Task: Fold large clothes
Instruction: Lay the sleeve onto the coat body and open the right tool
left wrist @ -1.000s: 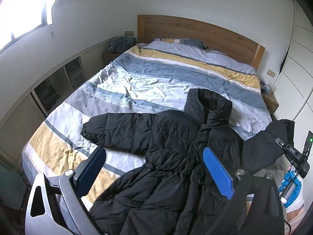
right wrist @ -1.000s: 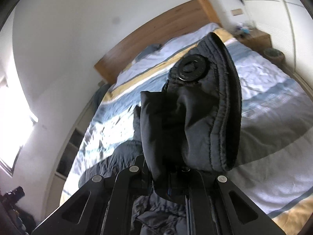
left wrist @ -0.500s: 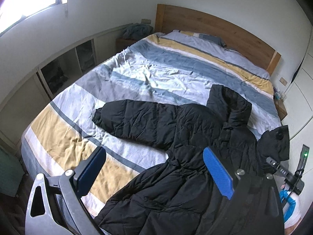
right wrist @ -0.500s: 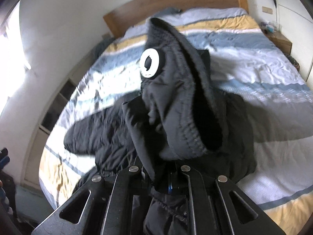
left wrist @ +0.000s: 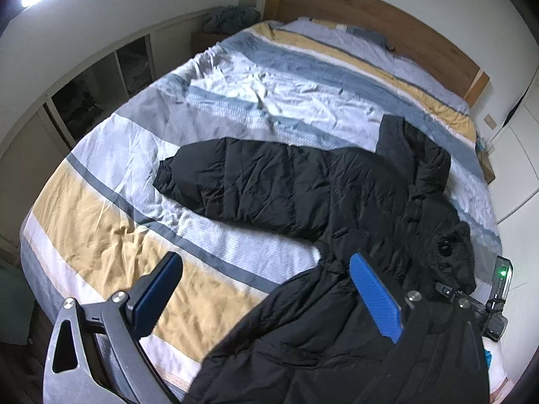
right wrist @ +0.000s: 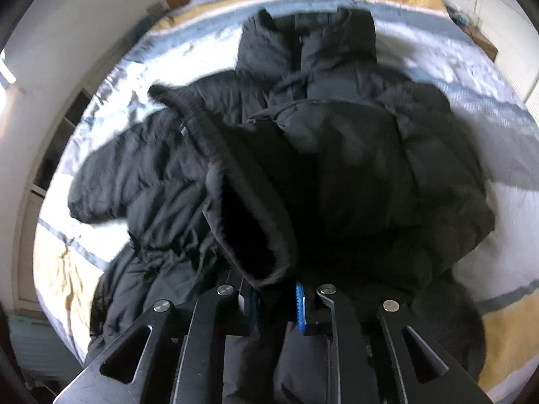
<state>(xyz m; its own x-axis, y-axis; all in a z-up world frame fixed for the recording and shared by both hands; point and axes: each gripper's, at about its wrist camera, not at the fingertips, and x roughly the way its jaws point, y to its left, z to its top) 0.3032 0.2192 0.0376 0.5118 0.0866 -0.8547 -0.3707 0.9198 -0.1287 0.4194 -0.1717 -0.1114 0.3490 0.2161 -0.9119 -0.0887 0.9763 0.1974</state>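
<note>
A large black puffer jacket (left wrist: 303, 185) lies front up on the striped duvet (left wrist: 101, 229), its left sleeve stretched out flat. My left gripper (left wrist: 262, 259) hangs open above the jacket's lower part, with nothing between its blue pads. The right sleeve is folded in over the jacket's body (right wrist: 353, 151). Its cuff (right wrist: 249, 229) still reaches down between the jaws of my right gripper (right wrist: 278, 303), which are opening, and a blue pad (right wrist: 299, 306) shows bare beside the fabric. In the left wrist view the cuff (left wrist: 451, 252) rests at the jacket's right edge, in front of the right gripper's body (left wrist: 471, 299).
The bed has a wooden headboard (left wrist: 370, 10) at the far end. Open shelves (left wrist: 84, 101) run along the left wall. A nightstand (left wrist: 485, 168) stands at the bed's right, beside white cupboard doors.
Both grippers have come down closer to the bed. The right one carried the sleeve inward over the jacket's body, the cuff flopped over, and its jaws have parted.
</note>
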